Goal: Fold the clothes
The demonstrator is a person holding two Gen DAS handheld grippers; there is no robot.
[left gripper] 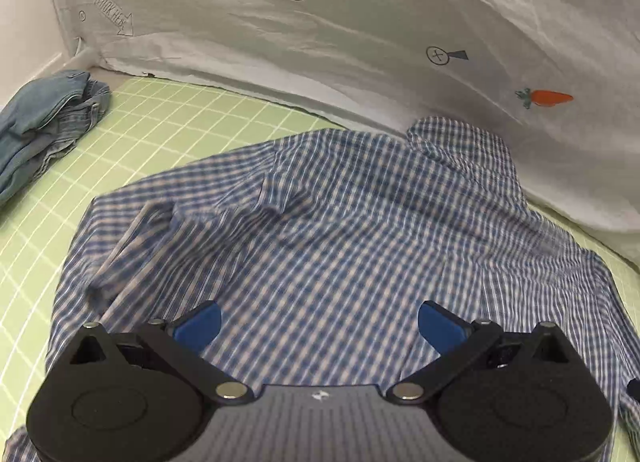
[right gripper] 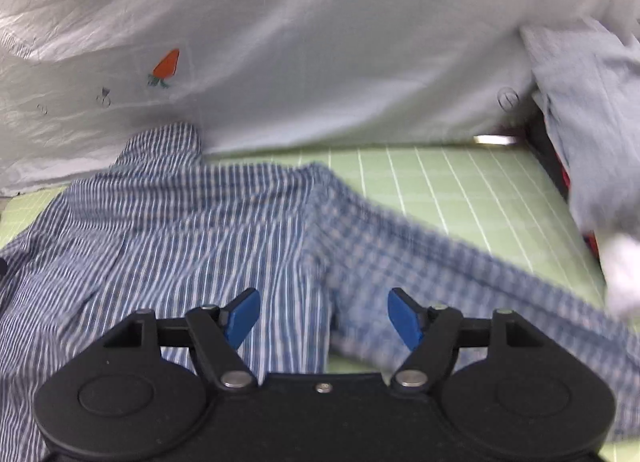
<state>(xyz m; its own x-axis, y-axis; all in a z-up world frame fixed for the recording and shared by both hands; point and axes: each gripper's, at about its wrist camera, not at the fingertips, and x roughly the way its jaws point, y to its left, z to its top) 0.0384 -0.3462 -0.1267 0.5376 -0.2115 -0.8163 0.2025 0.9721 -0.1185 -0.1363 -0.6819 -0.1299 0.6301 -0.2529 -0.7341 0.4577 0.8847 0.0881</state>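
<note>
Left gripper (left gripper: pixel 319 324) and right gripper (right gripper: pixel 324 318) — both with jaws spread wide, gripping nothing.

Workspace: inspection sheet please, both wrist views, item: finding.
Surface: green grid mat, mostly covered by cloth.
Job's things: blue checked shirt spread on the mat, collar toward the back; one sleeve stretched out to the right.
Clutter: denim garment bunched at left; pale blue cloth at right.
Grippers: left gripper open over the shirt; right gripper open, holding nothing.
Cables: nothing seen.
Surroundings: white sheet as backdrop, carrot print.
</note>
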